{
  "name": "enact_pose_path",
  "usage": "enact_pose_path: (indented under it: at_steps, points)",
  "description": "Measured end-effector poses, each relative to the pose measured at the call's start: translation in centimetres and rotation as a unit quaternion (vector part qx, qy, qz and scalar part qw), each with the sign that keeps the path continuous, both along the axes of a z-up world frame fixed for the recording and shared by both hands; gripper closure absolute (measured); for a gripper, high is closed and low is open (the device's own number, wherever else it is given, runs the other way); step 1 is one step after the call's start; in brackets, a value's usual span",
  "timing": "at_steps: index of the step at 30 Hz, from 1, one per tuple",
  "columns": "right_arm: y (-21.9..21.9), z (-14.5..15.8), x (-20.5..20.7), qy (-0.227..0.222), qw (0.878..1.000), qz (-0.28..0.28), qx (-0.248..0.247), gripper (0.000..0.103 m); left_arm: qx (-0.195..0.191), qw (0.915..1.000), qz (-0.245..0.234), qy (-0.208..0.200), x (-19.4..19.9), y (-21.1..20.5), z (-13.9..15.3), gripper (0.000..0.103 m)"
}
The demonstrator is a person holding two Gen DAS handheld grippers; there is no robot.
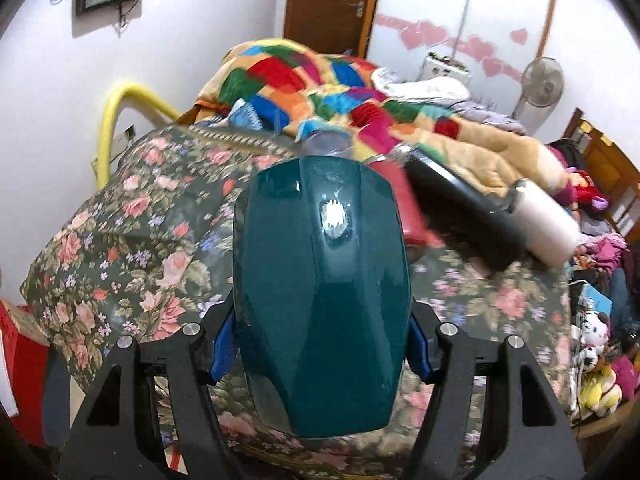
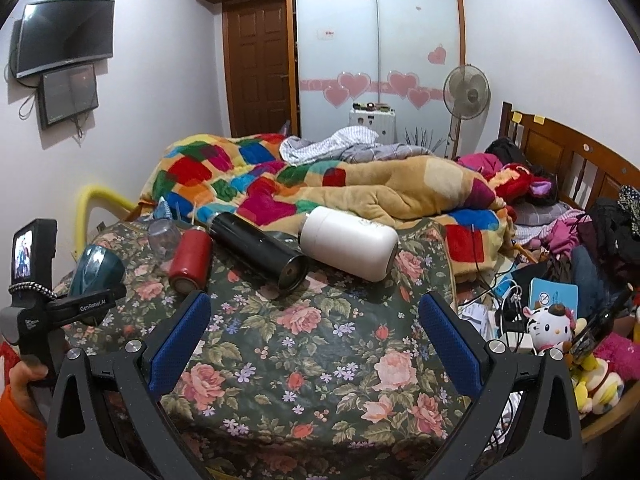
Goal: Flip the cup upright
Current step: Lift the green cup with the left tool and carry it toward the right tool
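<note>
Left gripper (image 1: 322, 344) clamps a glossy, faceted teal cup (image 1: 322, 292) above the floral bedspread (image 2: 304, 344); right gripper (image 2: 314, 334) hangs spread wide.

Left gripper (image 1: 322, 350): both blue-padded fingers (image 1: 225, 346) pressed against the sides of the teal cup (image 1: 320, 292), lifted off the surface. Right gripper (image 2: 315, 340): fingers (image 2: 182, 330) spread wide, holding nothing. Person's hand (image 2: 24, 378), orange-sleeved, grips the left handle.
</note>
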State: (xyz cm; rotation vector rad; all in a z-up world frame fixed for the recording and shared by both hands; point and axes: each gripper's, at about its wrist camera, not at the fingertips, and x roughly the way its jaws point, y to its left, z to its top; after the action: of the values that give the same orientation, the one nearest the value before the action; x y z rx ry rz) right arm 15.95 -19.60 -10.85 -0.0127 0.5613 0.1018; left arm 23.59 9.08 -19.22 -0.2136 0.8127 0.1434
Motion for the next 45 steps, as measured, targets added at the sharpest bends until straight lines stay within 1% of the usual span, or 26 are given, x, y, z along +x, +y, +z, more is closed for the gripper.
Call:
enact_pose_path:
  at_steps: [3, 7, 12, 16, 21, 28, 31, 37, 43, 45]
  points:
    - [-0.4, 0.4, -0.7, -0.010, 1.000, 0.001, 0.003, 0.000, -0.003, 0.9997, -0.020, -0.011, -0.5, -1.7, 1.2, 0.036]
    - [-1.1, 0.7, -1.3, -0.018, 1.000, 0.000, 0.009, 0.000, -0.001, 0.9987, -0.047, -0.020, -0.7, -4.2, 2.0, 0.036]
    - [-2.0, 0.6, -1.8, -0.023, 1.000, -0.006, 0.013, 0.000, 0.000, 0.9962, -0.085, -0.018, -0.1, -7.9, 1.9, 0.036]
    - [-3.0, 0.3, -1.8, -0.019, 1.000, -0.013, 0.015, 0.000, -0.007, 0.9937, -0.111, -0.009, 0.8, -10.5, 1.2, 0.036]
    - [-4.1, -0.1, -1.5, -0.014, 1.000, -0.022, 0.015, 0.000, -0.010, 0.9900, -0.141, 0.006, 2.1, -13.7, -0.3, 0.036]
    - [-5.3, -1.0, -0.5, 0.003, 0.999, -0.027, 0.019, 0.000, -0.003, 0.9840, -0.175, 0.035, 3.7, -17.6, -3.8, 0.036]
    - [-5.5, -1.4, -0.1, 0.011, 0.999, -0.027, 0.019, 0.000, -0.001, 0.9825, -0.181, 0.044, 4.2, -18.3, -5.0, 0.036]
    - [-5.5, -2.1, 0.6, 0.023, 0.999, -0.025, 0.014, 0.000, 0.008, 0.9817, -0.184, 0.051, 4.1, -18.8, -6.7, 0.036]
    - [-5.3, -2.6, 1.2, 0.033, 0.999, -0.024, 0.014, 0.000, 0.004, 0.9819, -0.178, 0.064, 4.2, -18.3, -8.1, 0.036]
    - [-5.3, -2.6, 1.2, 0.034, 0.999, -0.024, 0.012, 0.000, -0.003, 0.9821, -0.174, 0.071, 4.2, -18.0, -8.5, 0.036]
